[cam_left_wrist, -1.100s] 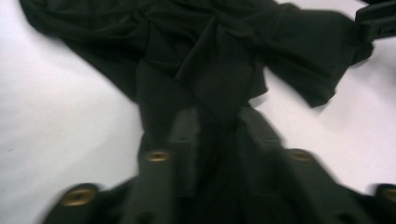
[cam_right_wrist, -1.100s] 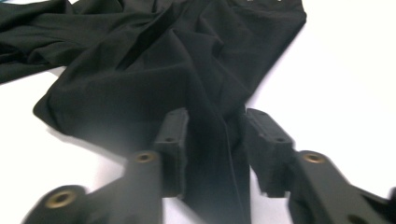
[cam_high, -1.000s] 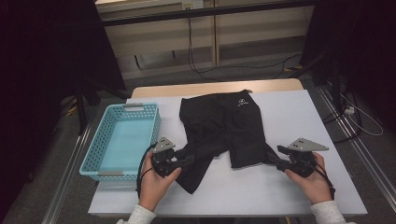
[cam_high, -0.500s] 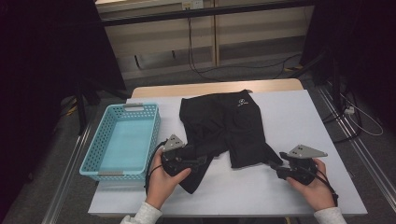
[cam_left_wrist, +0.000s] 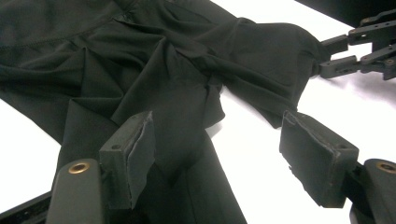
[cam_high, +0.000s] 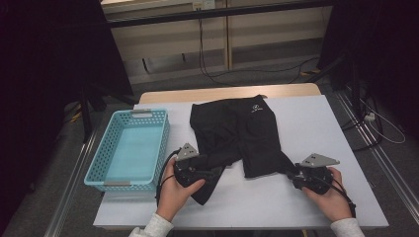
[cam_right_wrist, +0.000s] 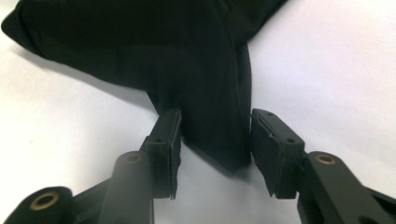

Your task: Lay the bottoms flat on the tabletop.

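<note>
- Lying across the middle of the white table (cam_high: 316, 128), the black garment (cam_high: 237, 133) is crumpled, one corner reaching each tool.
- Lower left of the high view: the left gripper (cam_high: 213, 173) has just been opening; its jaws stand wide over the cloth, one pad clear of it.
- Lower right: the right gripper (cam_high: 291, 174) has just been closing, jaws narrowed around a fabric tip, gaps showing.
- A turquoise basket (cam_high: 129, 183) sits at the table's left edge; dark curtains, cables and grey floor lie beyond.

blue basket (cam_high: 129, 150): empty, left on white table (cam_high: 316, 128) | cables (cam_high: 207, 54): floor behind
</note>
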Demonstrator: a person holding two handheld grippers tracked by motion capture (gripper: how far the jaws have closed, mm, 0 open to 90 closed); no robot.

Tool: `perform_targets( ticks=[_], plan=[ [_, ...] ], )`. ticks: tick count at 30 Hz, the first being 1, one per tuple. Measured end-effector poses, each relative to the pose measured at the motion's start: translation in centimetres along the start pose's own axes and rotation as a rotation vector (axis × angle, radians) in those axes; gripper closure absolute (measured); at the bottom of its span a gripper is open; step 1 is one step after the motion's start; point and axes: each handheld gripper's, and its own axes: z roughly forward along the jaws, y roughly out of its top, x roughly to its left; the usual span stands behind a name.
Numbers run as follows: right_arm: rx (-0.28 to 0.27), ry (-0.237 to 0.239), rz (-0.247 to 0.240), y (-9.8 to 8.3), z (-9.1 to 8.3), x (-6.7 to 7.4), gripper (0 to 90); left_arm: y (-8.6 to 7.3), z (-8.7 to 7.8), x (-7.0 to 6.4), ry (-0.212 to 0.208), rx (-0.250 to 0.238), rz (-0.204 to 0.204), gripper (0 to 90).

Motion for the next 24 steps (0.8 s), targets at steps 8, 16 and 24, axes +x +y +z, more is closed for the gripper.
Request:
perform_targets(
  ticks=[8, 16, 24],
  plan=[
    [-0.007, 0.034, -0.01, 0.3, 0.4, 0.5, 81.0, 0.0, -0.2, -0.1, 0.001, -0.002, -0.004, 27.0],
    [-0.013, 0.146, -0.041, 1.1, -0.6, 2.0, 86.6, 0.0, -0.1, -0.3, 0.003, 0.005, 0.009, 27.0],
    [-0.092, 0.221, -0.045, 3.2, -2.9, 3.3, 86.9, 0.2, 0.2, -0.5, -0.007, 0.006, 0.008, 26.9]
  ],
)
